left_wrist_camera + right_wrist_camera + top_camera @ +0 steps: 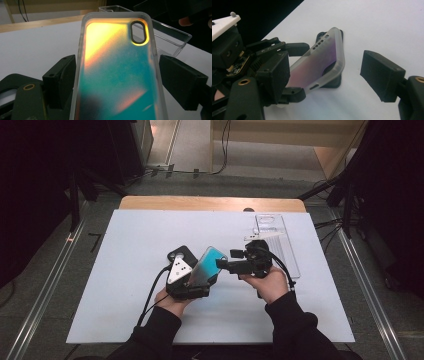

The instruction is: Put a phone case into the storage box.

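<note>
High view. I see the white tabletop (125, 270) with my two hands coming in from its near edge. My left gripper (192, 277), near the middle of the tabletop, holds a phone case (207, 265) with a teal, shimmering back, tilted up off the surface. My right gripper (225, 265) sits just beside the case's right edge, jaws pointing left toward it. A black phone (181, 254) lies flat on the tabletop, partly under the left gripper. A clear plastic tray (280, 240) lies toward the far right corner.

Left gripper view. The phone case (117, 75) stands between the two black jaws, frosted rim, teal and orange sheen, oval camera cutout at the top. The left jaw presses on the case's edge; the right jaw sits at or just off the other edge, and I cannot tell if it touches. I read this as a grip on the case. The clear plastic tray (172, 40) lies behind it on the tabletop (32, 45).

Right gripper view. My own jaws stand open, nothing between the pads. Ahead, the left gripper (294, 70) clasps the phone case (319, 65) at its lower end, raised at a slant. The black phone (334, 81) lies beneath it on the tabletop (374, 25).
</note>
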A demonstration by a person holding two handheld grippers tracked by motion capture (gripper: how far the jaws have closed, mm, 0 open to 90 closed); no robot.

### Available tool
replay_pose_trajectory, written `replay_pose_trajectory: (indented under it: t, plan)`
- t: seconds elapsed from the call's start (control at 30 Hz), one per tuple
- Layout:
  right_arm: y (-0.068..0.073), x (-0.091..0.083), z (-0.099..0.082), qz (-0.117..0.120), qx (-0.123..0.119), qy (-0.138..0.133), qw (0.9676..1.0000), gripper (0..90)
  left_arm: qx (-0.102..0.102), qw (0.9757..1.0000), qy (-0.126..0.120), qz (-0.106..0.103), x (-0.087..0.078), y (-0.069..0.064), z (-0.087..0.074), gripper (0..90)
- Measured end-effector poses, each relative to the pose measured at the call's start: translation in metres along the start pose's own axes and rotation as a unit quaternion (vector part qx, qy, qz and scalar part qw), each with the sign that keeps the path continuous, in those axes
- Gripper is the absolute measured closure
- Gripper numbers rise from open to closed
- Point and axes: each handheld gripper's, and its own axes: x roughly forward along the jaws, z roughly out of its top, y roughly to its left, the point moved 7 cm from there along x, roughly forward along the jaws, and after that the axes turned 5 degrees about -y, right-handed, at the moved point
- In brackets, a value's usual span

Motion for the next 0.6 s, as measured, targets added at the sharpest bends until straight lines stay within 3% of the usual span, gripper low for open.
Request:
replay_pose_trajectory:
  t: [0.2, 0.33, 0.53, 0.6]
  plan:
    - [0.0, 0.01, 0.001, 0.008, 0.025, 0.003, 0.9996, 28.5, 0.003, 0.9999, -0.01, 0.009, -0.001, -0.003, 0.003, 17.0]
    - [-0.001, 0.015, 0.001, 0.019, 0.057, 0.008, 0.9981, 37.1, 0.006, 0.9997, -0.013, 0.019, -0.002, -0.003, 0.003, 17.0]
    - [-0.001, 0.018, -0.001, 0.029, 0.098, 0.023, 0.9945, 52.7, 0.007, 0.9996, -0.019, 0.021, -0.003, -0.004, 0.004, 17.0]
    - [-0.002, 0.017, -0.001, 0.037, 0.119, 0.027, 0.9919, 65.8, 0.003, 0.9995, -0.023, 0.021, -0.004, -0.005, 0.004, 17.0]
